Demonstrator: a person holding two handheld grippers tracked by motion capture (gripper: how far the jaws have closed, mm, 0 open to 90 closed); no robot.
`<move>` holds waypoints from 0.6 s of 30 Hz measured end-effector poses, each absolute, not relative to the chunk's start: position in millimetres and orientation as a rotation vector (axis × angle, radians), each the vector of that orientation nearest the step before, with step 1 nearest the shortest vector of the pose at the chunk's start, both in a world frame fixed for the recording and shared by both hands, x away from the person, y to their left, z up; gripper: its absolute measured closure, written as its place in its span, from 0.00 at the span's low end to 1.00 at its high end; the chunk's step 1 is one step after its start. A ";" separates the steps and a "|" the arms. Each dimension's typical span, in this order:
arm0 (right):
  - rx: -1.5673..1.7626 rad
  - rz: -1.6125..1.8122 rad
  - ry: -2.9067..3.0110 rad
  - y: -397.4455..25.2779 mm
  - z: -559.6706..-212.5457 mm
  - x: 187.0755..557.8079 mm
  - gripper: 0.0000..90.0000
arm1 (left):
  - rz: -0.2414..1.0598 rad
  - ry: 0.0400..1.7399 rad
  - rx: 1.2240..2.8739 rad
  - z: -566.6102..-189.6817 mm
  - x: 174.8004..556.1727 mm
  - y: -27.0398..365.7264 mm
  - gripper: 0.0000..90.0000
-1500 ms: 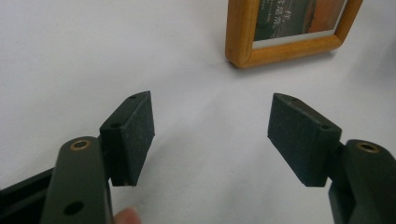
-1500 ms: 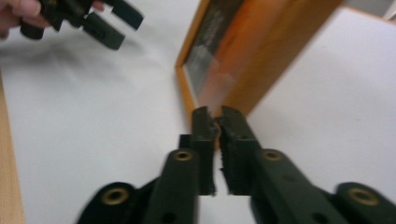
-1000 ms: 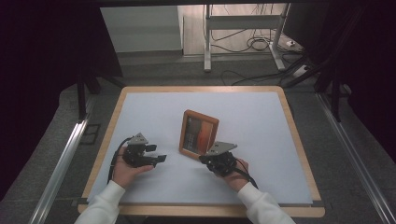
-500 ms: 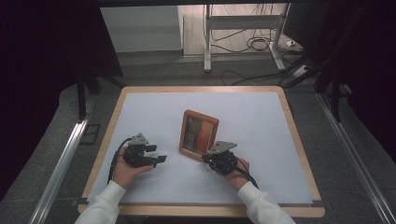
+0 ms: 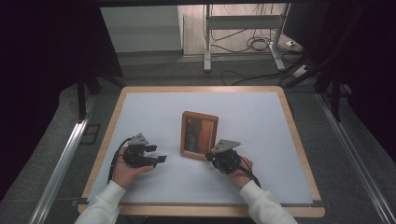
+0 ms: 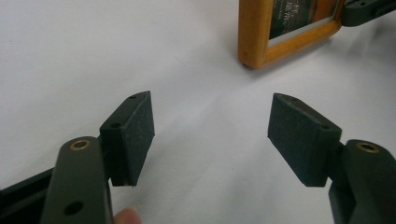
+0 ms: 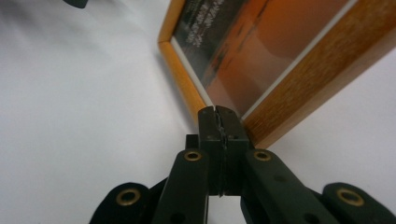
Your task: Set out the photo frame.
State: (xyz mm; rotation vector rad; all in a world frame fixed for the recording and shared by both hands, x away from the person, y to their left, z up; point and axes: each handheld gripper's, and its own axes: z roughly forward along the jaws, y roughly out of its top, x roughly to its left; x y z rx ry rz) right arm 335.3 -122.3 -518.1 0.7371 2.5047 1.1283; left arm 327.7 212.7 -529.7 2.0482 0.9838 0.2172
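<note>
A wooden picture frame (image 5: 199, 135) holding an orange-toned picture lies on the white table top, near the middle. My right gripper (image 5: 211, 154) is shut with nothing between its jaws, and its tip touches the frame's (image 7: 299, 51) near corner. My left gripper (image 5: 158, 154) rests on the table to the left of the frame, held in a hand. It is open and empty, the two pads (image 6: 135, 130) wide apart over bare white surface. In the left gripper view the frame (image 6: 254, 32) lies ahead to the right, with the right gripper's tip (image 6: 366, 9) at its edge.
The white surface has a wooden rim (image 5: 299, 140). Metal rails (image 5: 60, 163) run along both sides of the table. Beyond the far edge are a metal stand (image 5: 208, 42) and cables (image 5: 254, 44) on the floor. White sleeves (image 5: 105, 205) come in from the bottom.
</note>
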 end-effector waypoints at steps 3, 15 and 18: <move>0.746 1.124 2.495 -125.5 -518.1 337.6 1.00 | 0.217 0.984 2.048 -529.7 327.7 212.7 0.34; 0.765 1.136 2.486 -131.0 -518.9 340.0 1.00 | 0.214 0.984 2.052 -530.0 327.8 212.5 0.34; 0.756 1.150 2.483 -131.0 -517.0 338.8 1.00 | 0.214 0.983 2.049 -530.1 327.8 212.6 0.34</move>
